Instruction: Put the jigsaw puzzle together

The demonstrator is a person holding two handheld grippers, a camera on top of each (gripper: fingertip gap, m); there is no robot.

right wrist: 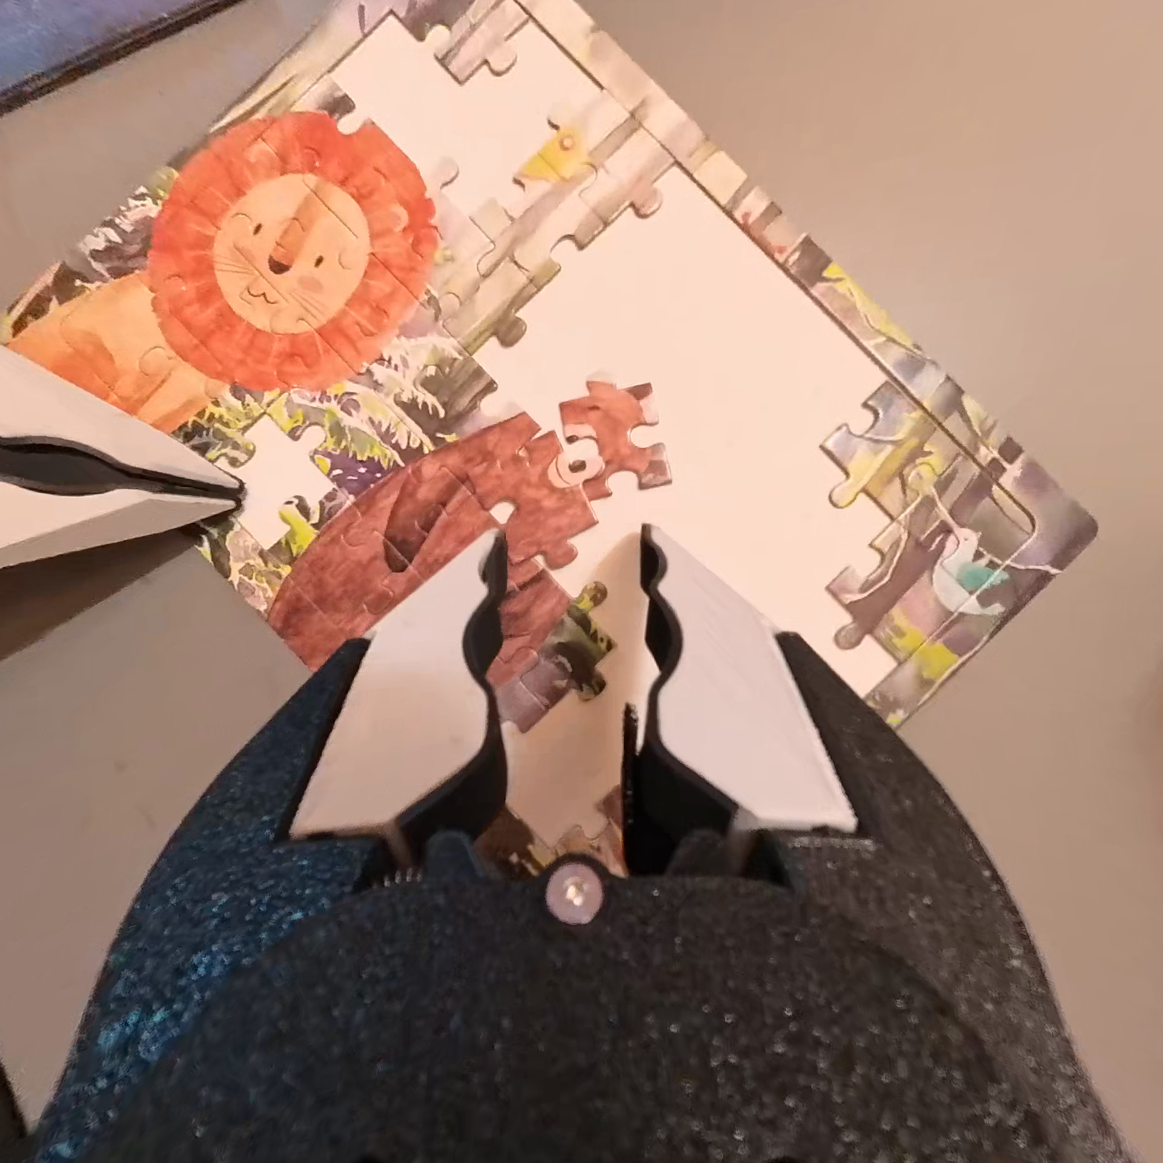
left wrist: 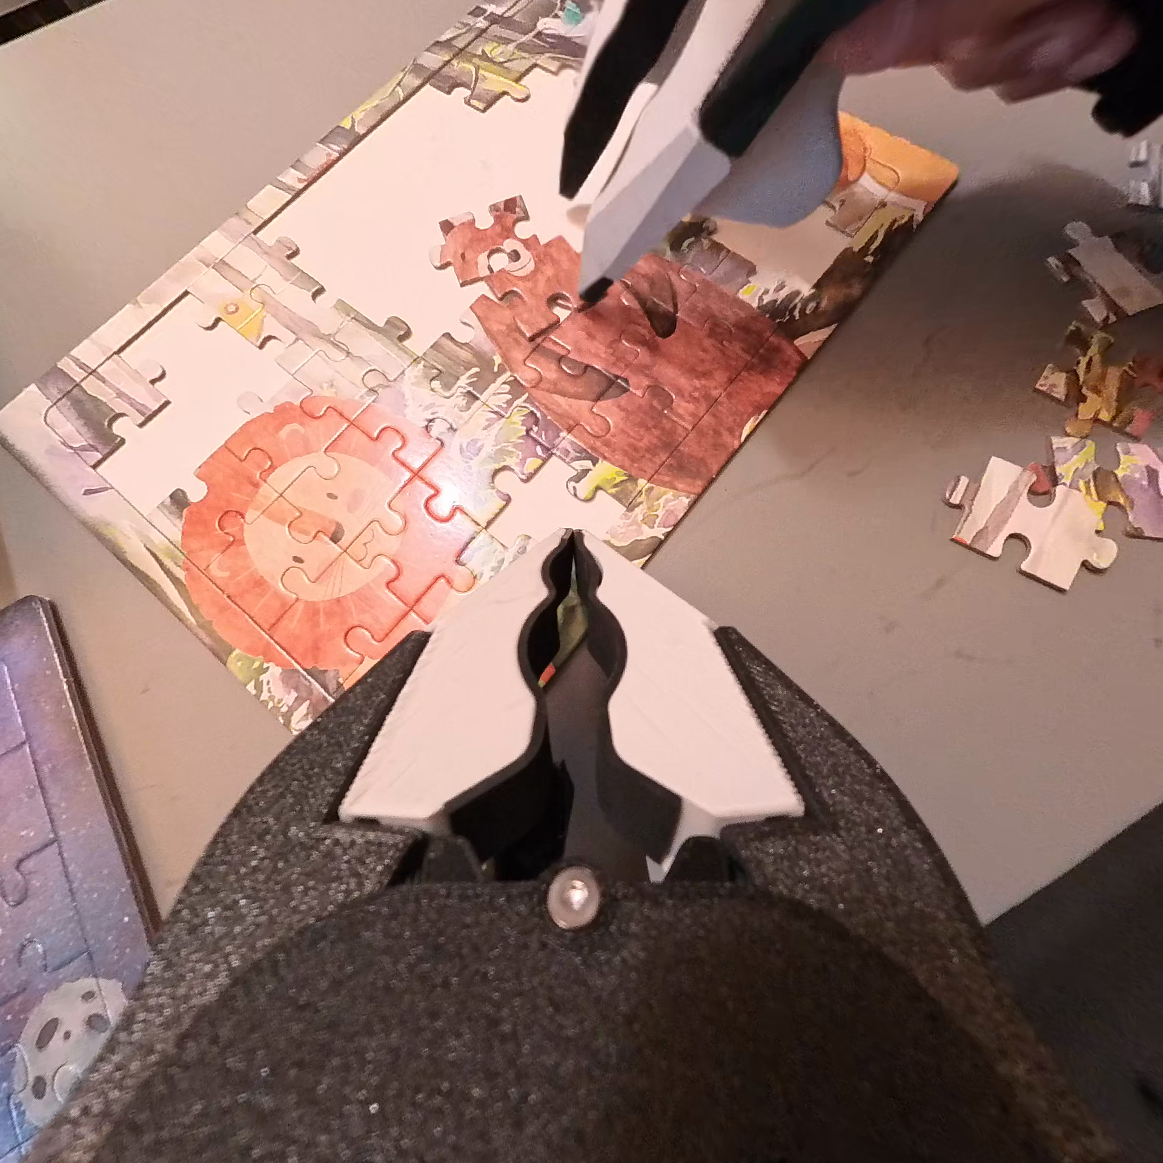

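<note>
The jigsaw puzzle lies partly built in its white tray, with an orange lion and a brown animal. It also shows in the right wrist view, lion at the left. A brown piece with an eye sits at the brown animal's edge. My right gripper is open and empty above the brown pieces; in the left wrist view one fingertip comes down at them. My left gripper is shut at the tray's near edge, with nothing seen in it.
Several loose pieces lie on the grey table to the right of the tray, more behind them. A purple puzzle board lies at the lower left. The table edge runs at the lower right. A hand holds the right gripper.
</note>
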